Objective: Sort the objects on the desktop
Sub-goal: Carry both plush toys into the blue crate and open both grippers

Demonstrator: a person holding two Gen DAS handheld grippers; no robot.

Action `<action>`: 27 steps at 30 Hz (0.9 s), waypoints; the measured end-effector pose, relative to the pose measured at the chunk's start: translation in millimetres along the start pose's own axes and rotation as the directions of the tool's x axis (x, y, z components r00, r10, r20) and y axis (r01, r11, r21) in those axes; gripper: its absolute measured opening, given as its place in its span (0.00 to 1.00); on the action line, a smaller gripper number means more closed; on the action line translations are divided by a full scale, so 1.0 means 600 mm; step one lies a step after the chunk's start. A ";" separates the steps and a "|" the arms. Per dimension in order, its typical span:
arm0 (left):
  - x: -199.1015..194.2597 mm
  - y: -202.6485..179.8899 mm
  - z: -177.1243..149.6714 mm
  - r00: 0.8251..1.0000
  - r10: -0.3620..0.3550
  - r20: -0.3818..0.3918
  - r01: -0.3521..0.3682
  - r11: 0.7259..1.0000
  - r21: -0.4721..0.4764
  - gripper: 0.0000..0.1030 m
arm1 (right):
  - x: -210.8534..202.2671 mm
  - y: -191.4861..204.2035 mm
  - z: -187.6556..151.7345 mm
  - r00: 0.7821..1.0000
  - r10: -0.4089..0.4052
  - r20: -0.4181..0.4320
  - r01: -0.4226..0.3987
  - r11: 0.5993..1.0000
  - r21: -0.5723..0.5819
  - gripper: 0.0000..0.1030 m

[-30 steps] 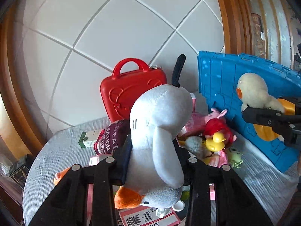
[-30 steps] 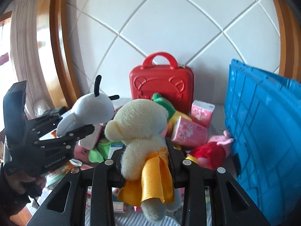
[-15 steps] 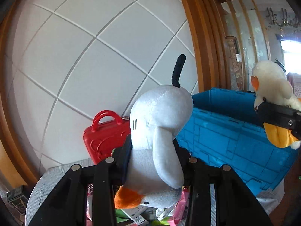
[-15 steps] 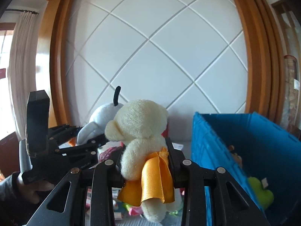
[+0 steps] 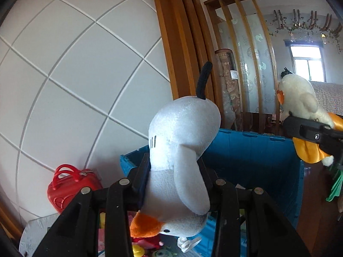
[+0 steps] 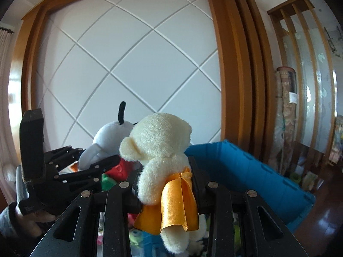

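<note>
Left tool (image 5: 175, 184) clamped on grey plush (image 5: 182, 150), right tool (image 6: 165, 184) on cream bear (image 6: 158, 150), both above blue bin (image 5: 257, 156). Soft, light, squashy; best gripped mid-body.

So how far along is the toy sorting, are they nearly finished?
Midway, I'd guess. The left gripper holds a grey plush and the right gripper a cream bear, both near the blue bin. Neither is dropped in yet, and small toys show below.

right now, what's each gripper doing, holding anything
Left gripper: shut on the grey plush duck.
Right gripper: shut on the cream plush bear.
</note>
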State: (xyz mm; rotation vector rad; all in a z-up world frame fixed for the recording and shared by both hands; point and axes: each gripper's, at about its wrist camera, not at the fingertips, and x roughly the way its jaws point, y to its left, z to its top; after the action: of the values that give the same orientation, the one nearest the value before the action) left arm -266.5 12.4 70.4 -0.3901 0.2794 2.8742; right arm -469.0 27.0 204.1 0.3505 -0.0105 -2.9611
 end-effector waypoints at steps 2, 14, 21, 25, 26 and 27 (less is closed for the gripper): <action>0.041 -0.026 0.024 1.000 -0.009 -0.024 0.009 1.000 -0.004 0.38 | 0.026 -0.044 0.012 1.000 -0.014 -0.021 0.014 1.000 0.011 0.31; 0.167 -0.109 0.114 0.992 0.107 -0.064 -0.108 0.994 -0.012 0.86 | 0.141 -0.272 0.039 0.989 -0.092 -0.117 0.107 0.985 0.133 0.47; 0.139 -0.092 0.072 0.987 0.149 -0.066 -0.154 0.986 -0.063 0.87 | 0.111 -0.271 0.037 0.998 -0.030 -0.050 0.037 0.989 0.141 0.50; 0.113 -0.080 0.049 0.979 0.196 -0.062 -0.200 0.978 -0.067 0.87 | 0.088 -0.230 0.027 1.000 0.003 -0.026 0.000 0.994 0.113 0.55; 0.105 -0.079 0.043 0.975 0.215 -0.062 -0.219 0.974 -0.064 0.87 | 0.087 -0.222 0.024 1.000 0.010 -0.022 -0.007 0.994 0.105 0.55; 0.097 -0.075 0.037 0.970 0.235 -0.061 -0.239 0.969 -0.066 0.87 | 0.085 -0.217 0.020 1.000 0.016 -0.018 -0.015 0.995 0.100 0.55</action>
State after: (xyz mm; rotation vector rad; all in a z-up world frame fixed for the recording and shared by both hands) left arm -315.2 71.8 68.1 -0.4768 0.2459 3.1195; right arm -540.9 147.0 200.6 0.3896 -0.1582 -2.9484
